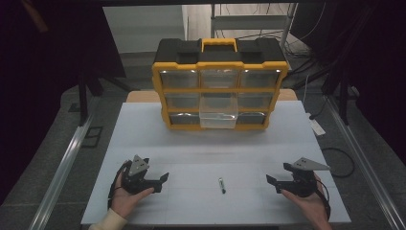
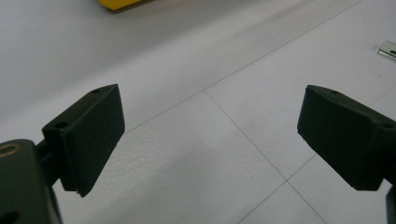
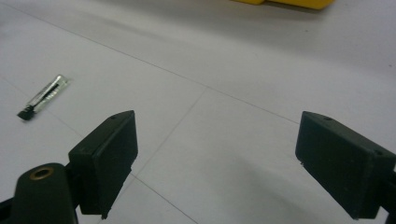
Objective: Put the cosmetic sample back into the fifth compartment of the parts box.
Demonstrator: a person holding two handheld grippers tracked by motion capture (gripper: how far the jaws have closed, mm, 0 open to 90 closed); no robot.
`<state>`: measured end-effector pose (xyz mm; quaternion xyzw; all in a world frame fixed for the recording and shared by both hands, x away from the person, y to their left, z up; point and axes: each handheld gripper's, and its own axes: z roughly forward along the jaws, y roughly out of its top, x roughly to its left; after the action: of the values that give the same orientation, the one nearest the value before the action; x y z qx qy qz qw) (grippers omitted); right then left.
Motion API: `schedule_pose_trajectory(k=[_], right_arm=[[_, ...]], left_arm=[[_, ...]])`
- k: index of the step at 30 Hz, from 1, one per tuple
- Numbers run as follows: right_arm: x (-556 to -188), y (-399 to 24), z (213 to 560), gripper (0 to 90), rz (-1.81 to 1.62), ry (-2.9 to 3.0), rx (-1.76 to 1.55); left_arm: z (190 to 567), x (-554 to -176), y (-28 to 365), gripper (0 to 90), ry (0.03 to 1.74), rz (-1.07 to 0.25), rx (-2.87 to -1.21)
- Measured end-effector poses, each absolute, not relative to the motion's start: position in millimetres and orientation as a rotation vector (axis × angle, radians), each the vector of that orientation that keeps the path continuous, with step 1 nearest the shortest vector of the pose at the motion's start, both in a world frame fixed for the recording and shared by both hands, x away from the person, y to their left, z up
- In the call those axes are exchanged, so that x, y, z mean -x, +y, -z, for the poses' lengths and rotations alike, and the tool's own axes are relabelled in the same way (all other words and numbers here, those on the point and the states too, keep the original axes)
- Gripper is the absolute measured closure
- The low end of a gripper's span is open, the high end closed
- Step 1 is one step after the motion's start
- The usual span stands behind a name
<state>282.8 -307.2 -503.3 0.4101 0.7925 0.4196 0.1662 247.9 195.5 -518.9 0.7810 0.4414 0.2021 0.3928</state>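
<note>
Left hand-held gripper (image 1: 160, 183): lower left of the high view, resting in a hand on the desk (image 1: 143, 139). Jaws spread wide, nothing between them; bare desk shows in the gap.

Right hand-held gripper (image 1: 273, 184): lower right of the high view, likewise cradled in a hand. Jaws released, empty.

Tube (image 1: 221, 185): small slim item, clear body with a dark core and dark end, lying flat on the desk at lower centre, between the two grippers and apart from both. In the right gripper view it lies at the left edge (image 3: 44, 97).

Organiser (image 1: 220, 84): yellow-and-black drawer cabinet at upper centre, far end of the desk. Nine clear drawers; the bottom middle drawer (image 1: 218, 115) is pulled out.

Step, as judged: start position, nothing grasped yet. Next move likely calls for one gripper to swing toward the tube, line its jaws across the narrow body and close low against the desk; the open drawer looks like the destination.

Writing: none legible; marks on the tube are too small to read.
</note>
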Motion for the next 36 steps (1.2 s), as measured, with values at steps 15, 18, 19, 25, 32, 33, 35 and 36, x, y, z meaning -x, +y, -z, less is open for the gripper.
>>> schedule_pose_trajectory(k=[15, 18, 19, 25, 32, 33, 35, 36], right_arm=[[-290.3, -295.4, 488.6, 12.9, -1.153, 2.346, -1.085], [-292.0, -291.2, 485.9, 13.2, -1.146, 2.371, -1.059], [-292.4, -289.8, 485.0, 13.3, -1.143, 2.377, -1.052], [-293.8, -282.4, 479.7, 13.7, -1.142, 2.401, -1.009], [-294.3, -275.2, 473.7, 13.8, -1.138, 2.417, -0.973], [-293.9, -272.8, 472.5, 13.8, -1.138, 2.42, -0.967], [-293.5, -270.8, 471.3, 13.8, -1.133, 2.424, -0.962], [-293.5, -269.3, 470.6, 13.9, -1.132, 2.425, -0.956]], left_arm=[[519.2, -248.8, 196.5, 8.2, 1.12, -0.51, -1.981], [519.2, -248.4, 195.8, 8.2, 1.115, -0.512, -1.985], [519.2, -248.3, 195.7, 8.2, 1.116, -0.512, -1.985], [519.3, -248.3, 195.4, 8.3, 1.12, -0.516, -1.986], [519.5, -248.4, 194.7, 8.3, 1.116, -0.516, -1.989], [519.5, -248.4, 194.7, 8.3, 1.116, -0.516, -1.989], [519.4, -248.4, 194.8, 8.3, 1.114, -0.517, -1.988], [519.4, -248.5, 194.7, 8.3, 1.114, -0.516, -1.988]])
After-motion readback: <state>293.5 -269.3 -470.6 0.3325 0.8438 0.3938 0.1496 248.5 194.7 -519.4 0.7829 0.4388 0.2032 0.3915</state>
